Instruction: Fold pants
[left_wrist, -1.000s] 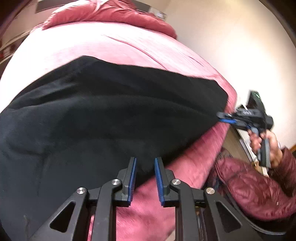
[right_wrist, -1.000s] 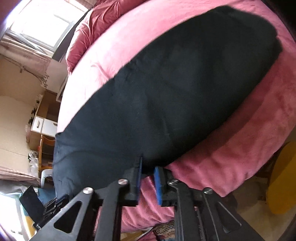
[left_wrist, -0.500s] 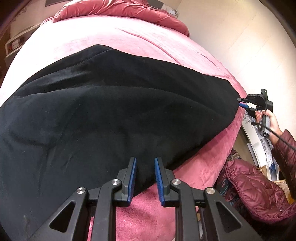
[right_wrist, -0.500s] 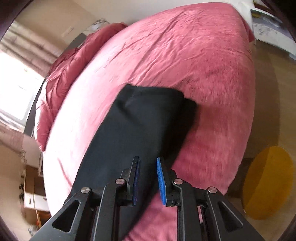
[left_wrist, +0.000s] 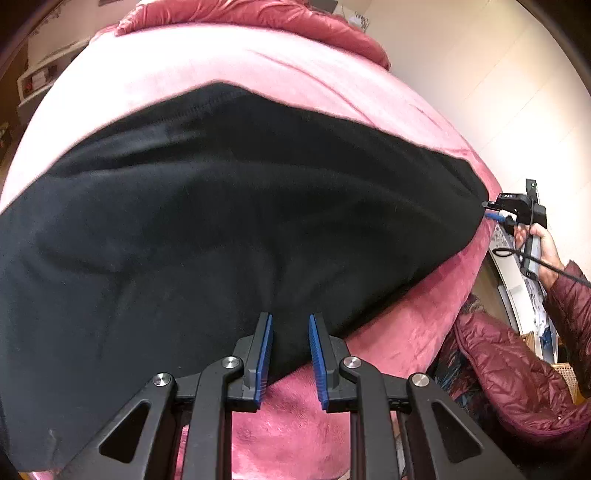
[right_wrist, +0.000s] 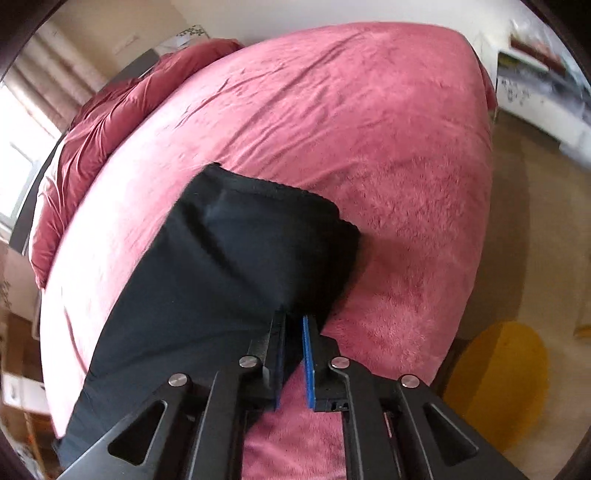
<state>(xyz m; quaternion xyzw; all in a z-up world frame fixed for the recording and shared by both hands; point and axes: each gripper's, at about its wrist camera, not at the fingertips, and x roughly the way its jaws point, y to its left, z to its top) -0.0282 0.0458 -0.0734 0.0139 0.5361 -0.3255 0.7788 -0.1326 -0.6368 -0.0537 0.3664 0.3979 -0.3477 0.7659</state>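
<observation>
Black pants (left_wrist: 229, 229) lie spread flat on a pink bed (left_wrist: 229, 62), folded lengthwise. My left gripper (left_wrist: 290, 323) has its jaws closed on the near edge of the pants, black cloth between the blue pads. My right gripper (right_wrist: 293, 321) grips the near edge of the pants (right_wrist: 236, 258) close to the leg hem, jaws narrow with cloth between them. The right gripper also shows in the left wrist view (left_wrist: 493, 212), at the hem end on the right.
A crumpled pink duvet (right_wrist: 96, 122) lies at the head of the bed. A yellow round stool (right_wrist: 495, 384) stands on the floor right of the bed. A maroon puffer jacket (left_wrist: 517, 384) is at the bed's near side. Shelves (right_wrist: 543, 96) stand beyond the bed's foot.
My right gripper has travelled along the pants edge to the hem end and narrowed onto the cloth. My left gripper has moved forward so the pants edge sits between its pads.
</observation>
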